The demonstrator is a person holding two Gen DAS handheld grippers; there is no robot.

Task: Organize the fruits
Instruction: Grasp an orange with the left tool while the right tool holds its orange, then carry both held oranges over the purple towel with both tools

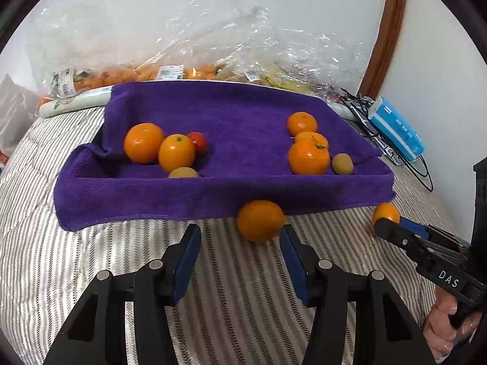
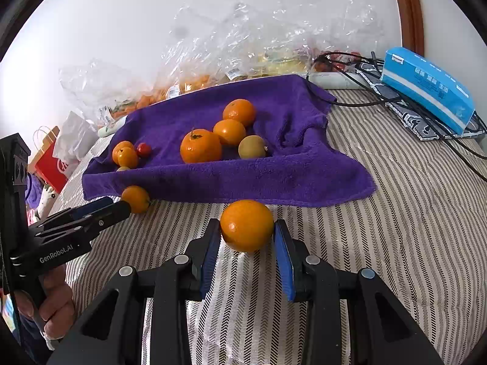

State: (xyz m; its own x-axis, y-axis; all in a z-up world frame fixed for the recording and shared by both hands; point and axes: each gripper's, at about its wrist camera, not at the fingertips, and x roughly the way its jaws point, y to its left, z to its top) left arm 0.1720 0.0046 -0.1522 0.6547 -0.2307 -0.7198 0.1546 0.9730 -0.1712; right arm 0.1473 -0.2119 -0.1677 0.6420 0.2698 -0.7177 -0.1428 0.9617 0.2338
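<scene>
A purple towel [image 1: 231,115] lies on the striped bed. On its left side sit two oranges [image 1: 176,152], a small red fruit [image 1: 199,141] and a tan fruit [image 1: 183,172]. On its right are three oranges [image 1: 308,156] and another tan fruit [image 1: 342,163]. In front of the towel, my left gripper [image 1: 240,234] stands open. A loose orange [image 1: 260,220] lies at its tips, against the right pad only. My right gripper [image 2: 247,234] is shut on another orange [image 2: 246,225], low over the bedcover. Each gripper also shows from the side in the other view: left gripper [image 2: 121,205], right gripper [image 1: 386,223].
Clear plastic bags [image 1: 213,45] with more fruit are heaped behind the towel along the wall. A blue tissue pack [image 2: 426,88] and black cables [image 2: 395,100] lie at the right. A red paper bag [image 2: 51,167] stands beyond the bed's left edge. A hand [image 2: 51,298] holds the left gripper's handle.
</scene>
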